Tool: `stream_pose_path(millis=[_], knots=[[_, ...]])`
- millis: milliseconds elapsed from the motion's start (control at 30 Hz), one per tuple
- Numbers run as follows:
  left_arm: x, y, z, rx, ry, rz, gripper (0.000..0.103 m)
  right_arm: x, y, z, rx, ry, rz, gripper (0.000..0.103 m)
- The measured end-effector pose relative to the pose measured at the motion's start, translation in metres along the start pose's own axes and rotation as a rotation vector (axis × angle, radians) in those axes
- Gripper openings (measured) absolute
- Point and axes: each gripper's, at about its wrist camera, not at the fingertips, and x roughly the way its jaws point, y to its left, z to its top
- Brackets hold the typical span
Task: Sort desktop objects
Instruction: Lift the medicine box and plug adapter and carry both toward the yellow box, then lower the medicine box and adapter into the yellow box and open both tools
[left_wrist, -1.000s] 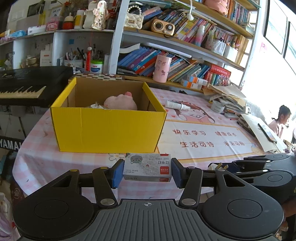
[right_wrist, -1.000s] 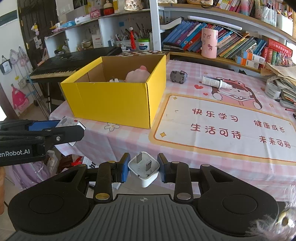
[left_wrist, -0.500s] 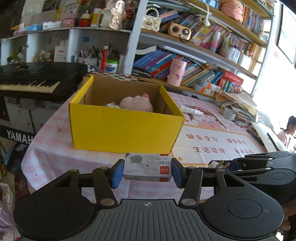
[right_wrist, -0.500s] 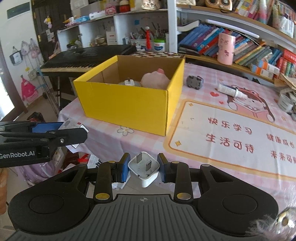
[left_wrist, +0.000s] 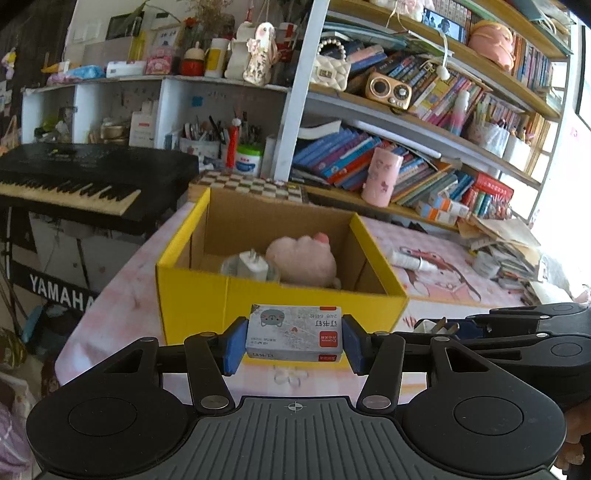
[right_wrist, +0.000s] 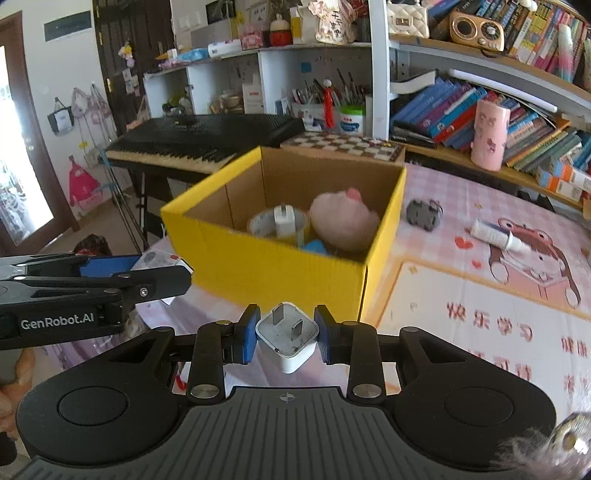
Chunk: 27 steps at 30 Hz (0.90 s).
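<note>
Cardboard, light and stiff, the small grey staple box (left_wrist: 294, 331) sits pinched endwise in the left tongs (left_wrist: 293, 341), while the right tongs (right_wrist: 287, 334) clamp the slick white plastic charger plug (right_wrist: 288, 338) by its flat sides

**Your count, kind by kind**

You have 2 tools: the left tool (left_wrist: 293, 345) and the right tool (right_wrist: 286, 334). You have 2 white chargers: 1 charger (right_wrist: 287, 338) in the right tool and 1 second charger (right_wrist: 283, 220) in the box. You have 1 staple box (left_wrist: 294, 336), 1 yellow box (right_wrist: 258, 258), 1 pink plush toy (right_wrist: 343, 218), 1 tape roll (right_wrist: 260, 225) and 1 blue item (right_wrist: 316, 246). On the worktop (right_wrist: 461, 295) you have 1 grey toy car (right_wrist: 424, 213) and 1 white tube (right_wrist: 496, 234). Behind it you see 1 keyboard (left_wrist: 74, 181) and 1 pink cup (right_wrist: 489, 134).
</note>
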Motion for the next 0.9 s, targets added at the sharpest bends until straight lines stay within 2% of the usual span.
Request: stream_pose_path(millis=[467,600,900], knots=[[0.042,0.005,0.050,0.010,-0.090,0.095,0.052,0.041,-0.028,0.065,-0.112,-0.080,0.060,0.029],[0.056,0.008,0.059,0.011,-0.080,0.115,0.052,0.061,-0.029,0.076,-0.189,-0.094,0.051,0.029],[0.094,0.010,0.067,0.041,-0.005,0.152,0.052,0.112,-0.032,0.080,-0.280,-0.036,0.082,0.029]])
